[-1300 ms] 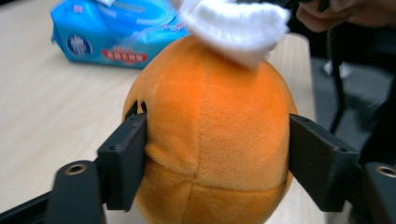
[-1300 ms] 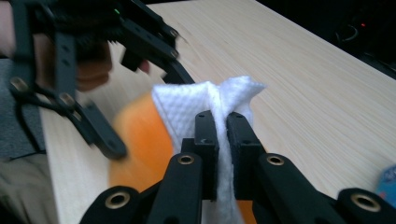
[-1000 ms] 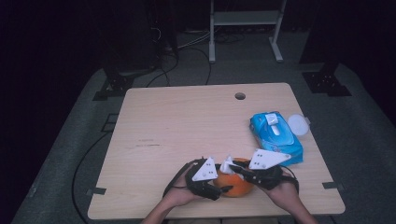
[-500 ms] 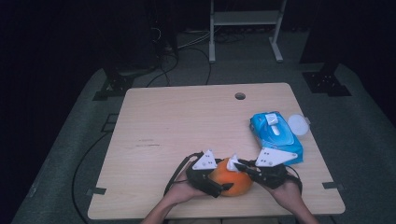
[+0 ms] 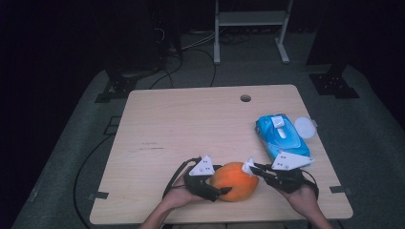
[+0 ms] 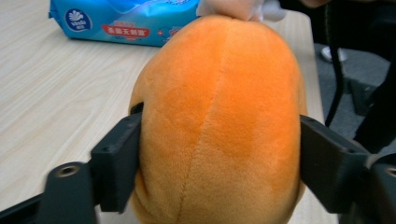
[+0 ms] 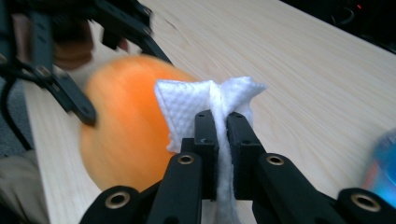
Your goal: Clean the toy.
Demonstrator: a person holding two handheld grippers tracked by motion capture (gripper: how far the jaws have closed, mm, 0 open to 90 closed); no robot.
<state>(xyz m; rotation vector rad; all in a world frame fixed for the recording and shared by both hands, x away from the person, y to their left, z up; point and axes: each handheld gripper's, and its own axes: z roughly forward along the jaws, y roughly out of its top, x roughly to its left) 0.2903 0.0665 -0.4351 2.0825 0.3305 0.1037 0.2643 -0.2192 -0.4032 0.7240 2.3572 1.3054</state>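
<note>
Since a second ago, both grippers and the orange plush (image 5: pixel 233 181) have shifted slightly left near the table (image 5: pixel 191 124)'s front edge. Left gripper (image 6: pixel 219 158) view: jaws clamp its sides. Right gripper (image 7: pixel 222 140) view: jaws pinch a white wipe (image 7: pixel 208 105) against it.

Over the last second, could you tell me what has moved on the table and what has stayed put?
The right gripper, shut on a white wipe, has drawn slightly right, to the top right end of the orange plush. The left gripper has kept its clamp on the plush, which has barely shifted. The blue wipe pack and white lid have not moved.
</note>
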